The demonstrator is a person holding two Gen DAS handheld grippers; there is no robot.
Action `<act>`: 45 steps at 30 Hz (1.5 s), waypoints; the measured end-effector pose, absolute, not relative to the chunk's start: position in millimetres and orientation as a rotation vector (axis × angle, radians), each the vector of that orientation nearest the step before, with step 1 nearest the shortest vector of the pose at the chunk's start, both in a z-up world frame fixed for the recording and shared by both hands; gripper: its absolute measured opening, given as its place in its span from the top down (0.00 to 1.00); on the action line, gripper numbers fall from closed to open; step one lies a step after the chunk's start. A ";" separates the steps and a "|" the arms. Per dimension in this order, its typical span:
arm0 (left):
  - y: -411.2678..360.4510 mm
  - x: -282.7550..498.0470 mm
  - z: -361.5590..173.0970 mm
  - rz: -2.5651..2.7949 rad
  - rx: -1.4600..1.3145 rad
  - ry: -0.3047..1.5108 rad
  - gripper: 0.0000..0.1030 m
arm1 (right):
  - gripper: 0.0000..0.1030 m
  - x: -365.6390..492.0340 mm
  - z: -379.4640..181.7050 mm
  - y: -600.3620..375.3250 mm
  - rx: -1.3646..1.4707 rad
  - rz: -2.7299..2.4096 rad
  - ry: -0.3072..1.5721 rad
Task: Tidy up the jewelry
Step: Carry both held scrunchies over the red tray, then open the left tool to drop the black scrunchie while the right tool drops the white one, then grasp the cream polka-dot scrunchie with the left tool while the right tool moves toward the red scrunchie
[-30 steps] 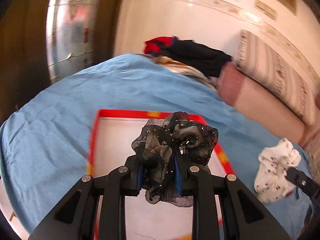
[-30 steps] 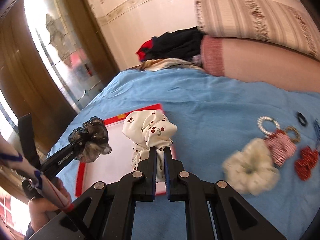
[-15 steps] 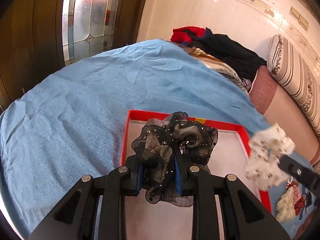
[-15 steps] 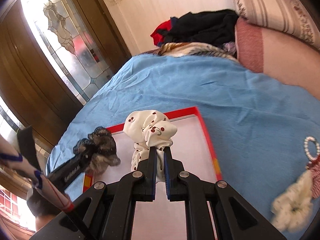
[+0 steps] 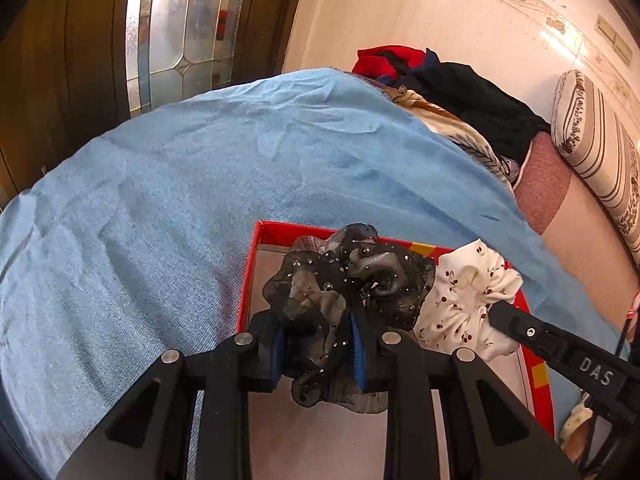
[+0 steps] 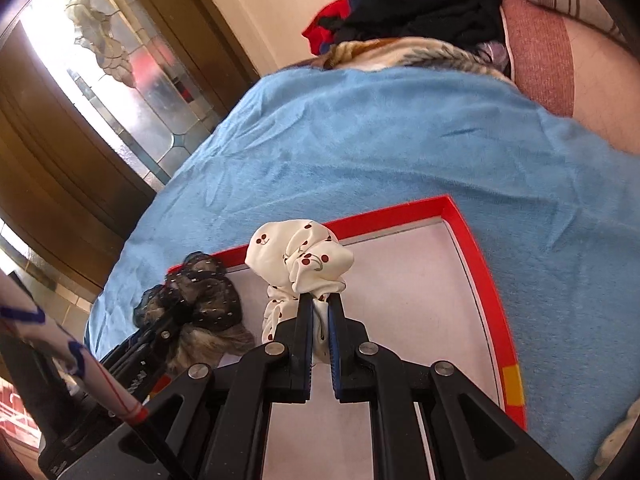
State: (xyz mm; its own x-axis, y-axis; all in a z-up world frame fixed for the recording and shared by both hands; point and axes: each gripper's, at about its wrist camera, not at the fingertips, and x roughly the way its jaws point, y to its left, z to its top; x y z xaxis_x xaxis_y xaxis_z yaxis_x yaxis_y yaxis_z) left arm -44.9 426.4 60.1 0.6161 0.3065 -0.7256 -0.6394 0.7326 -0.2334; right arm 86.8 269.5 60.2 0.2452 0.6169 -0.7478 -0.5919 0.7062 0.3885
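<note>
My left gripper (image 5: 318,340) is shut on a black sheer studded scrunchie (image 5: 344,280) and holds it over the near left part of a red-rimmed tray (image 5: 246,280) with a pale floor. My right gripper (image 6: 319,322) is shut on a white cherry-print scrunchie (image 6: 300,256) over the same tray (image 6: 476,252). In the left wrist view the white scrunchie (image 5: 464,300) sits just right of the black one. In the right wrist view the black scrunchie (image 6: 196,296) is to the left, low over the tray.
The tray lies on a blue bedspread (image 5: 200,184). A pile of dark and red clothes (image 5: 448,84) and a striped bolster (image 5: 600,140) lie at the far side. A wooden door with leaded glass (image 5: 176,32) stands to the left.
Both grippers have moved in over the tray and lower. The white scrunchie has come close beside the black one. Both grips are unchanged.
</note>
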 end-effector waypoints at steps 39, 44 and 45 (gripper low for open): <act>252.3 -57.1 131.7 0.279 -0.329 0.575 0.36 | 0.62 -4.1 122.9 -22.1 0.161 0.648 0.875; 196.6 -71.6 125.4 0.207 -0.305 0.610 0.35 | 0.62 -23.5 125.2 -88.2 0.158 0.572 0.833; 183.8 -74.9 122.8 0.198 -0.299 0.623 0.35 | 0.62 -28.0 124.5 -101.0 0.150 0.550 0.820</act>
